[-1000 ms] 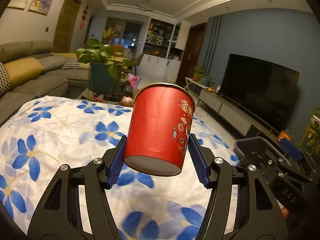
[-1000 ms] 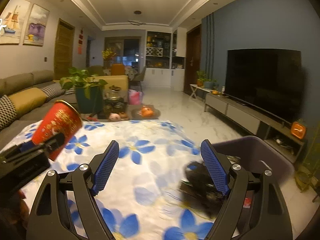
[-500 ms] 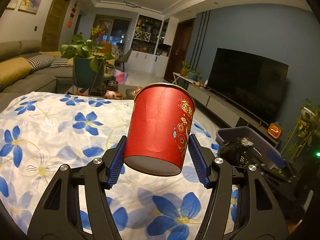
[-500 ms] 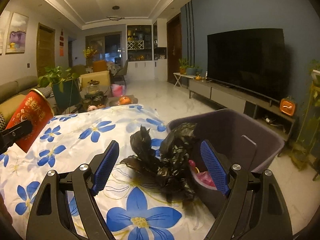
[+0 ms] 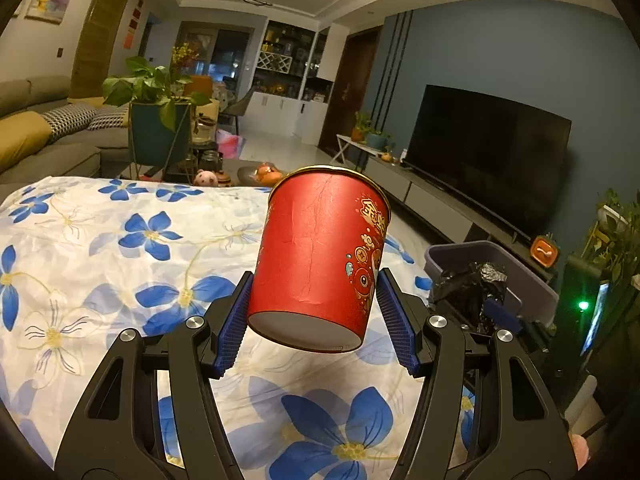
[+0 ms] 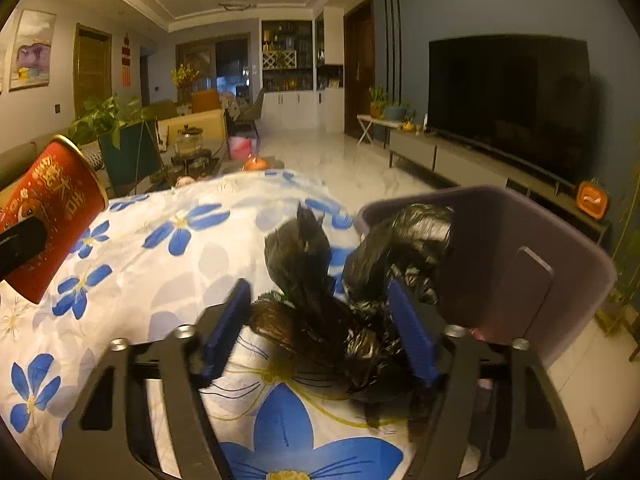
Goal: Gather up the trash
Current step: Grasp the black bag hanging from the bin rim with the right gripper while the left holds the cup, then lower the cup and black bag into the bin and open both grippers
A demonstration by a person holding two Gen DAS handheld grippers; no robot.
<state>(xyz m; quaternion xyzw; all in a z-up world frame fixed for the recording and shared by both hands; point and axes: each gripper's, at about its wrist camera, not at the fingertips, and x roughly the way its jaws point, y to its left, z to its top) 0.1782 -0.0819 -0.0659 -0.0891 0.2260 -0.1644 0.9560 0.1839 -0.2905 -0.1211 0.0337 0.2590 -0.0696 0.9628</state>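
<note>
Red paper cup (image 5: 320,260) sits clamped between the blue pads of the left hand-held gripper (image 5: 316,320), tilted, base toward the camera, held in the air above the floral tablecloth (image 5: 100,264). Also visible at the left edge of the right wrist view.

Right hand-held gripper (image 6: 320,328): jaws partly closed around the bunched black trash bag (image 6: 320,280), pads on either side of it. Whether they actually pinch the plastic I cannot tell (frame is motion-blurred there). The bag lies on the tabletop at its edge, draped against and partly into the grey bin (image 6: 520,248) that stands just beside the tabletop.

Step in hand, my read: cup is picked and carried; right side is going for the bag, to open or hold it at the bin.

Next move calls for: bringing the cup over to the bin side, mouth clear of the bag folds, then releasing. Bag plastic is limp and will fold over the opening, so the right side needs a firm pinch on one edge first.

Count:
- cups: 1
- black bags: 1 (two lobes, looks like a single bag)
- bins: 1
- hand-held grippers: 2

No other loose trash visible on the cloth.
</note>
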